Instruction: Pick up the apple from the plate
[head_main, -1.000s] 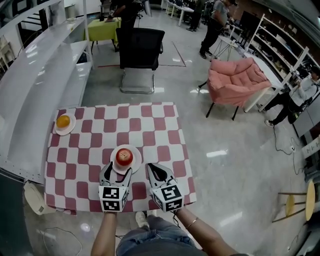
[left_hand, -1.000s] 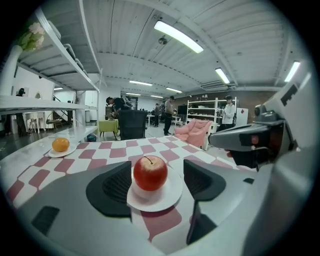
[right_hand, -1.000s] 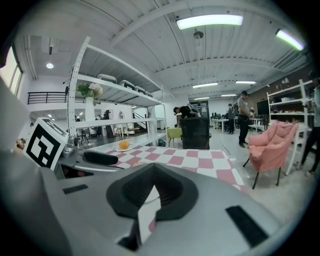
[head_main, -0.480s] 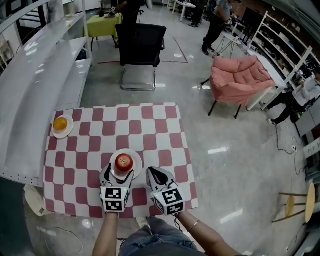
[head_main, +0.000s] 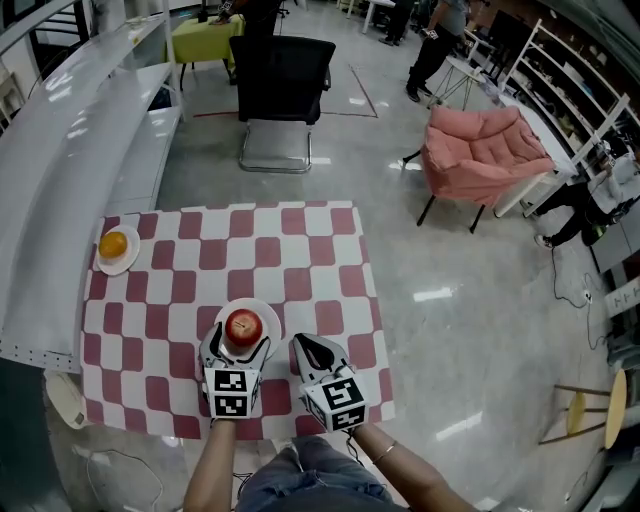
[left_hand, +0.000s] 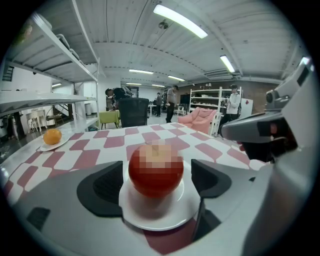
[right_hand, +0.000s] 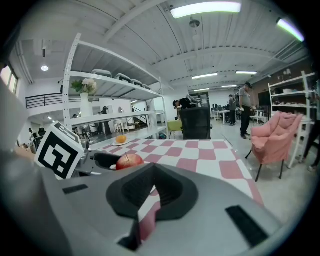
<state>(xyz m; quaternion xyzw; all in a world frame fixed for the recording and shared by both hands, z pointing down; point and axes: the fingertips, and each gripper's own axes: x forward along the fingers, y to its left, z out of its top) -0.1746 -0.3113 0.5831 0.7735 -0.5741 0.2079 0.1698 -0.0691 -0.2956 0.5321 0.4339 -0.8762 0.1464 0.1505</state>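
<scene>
Opening wide, our left gripper (left_hand: 157, 176) has its jaws either side of the apple (left_hand: 156, 169) w/o touching it. The apple sits mid plate (left_hand: 150, 220), near the table (head_main: 300, 250) edge. Our right gripper (right_hand: 150, 175) is closed, empty. Risk: low jaws snag the plate rim & drag it, or an off-centre squeeze rolls the apple. It's roundish, no real long axis, stem up.

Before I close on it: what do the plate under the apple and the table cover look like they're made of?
Plate: plain white, smooth, with a soft sheen. It looks like glazed ceramic, though hard plastic can't be ruled out.
Table cover: a thin red-and-white checked sheet with a slightly wavy near edge, probably cloth or vinyl; the look leaves that open.
</scene>
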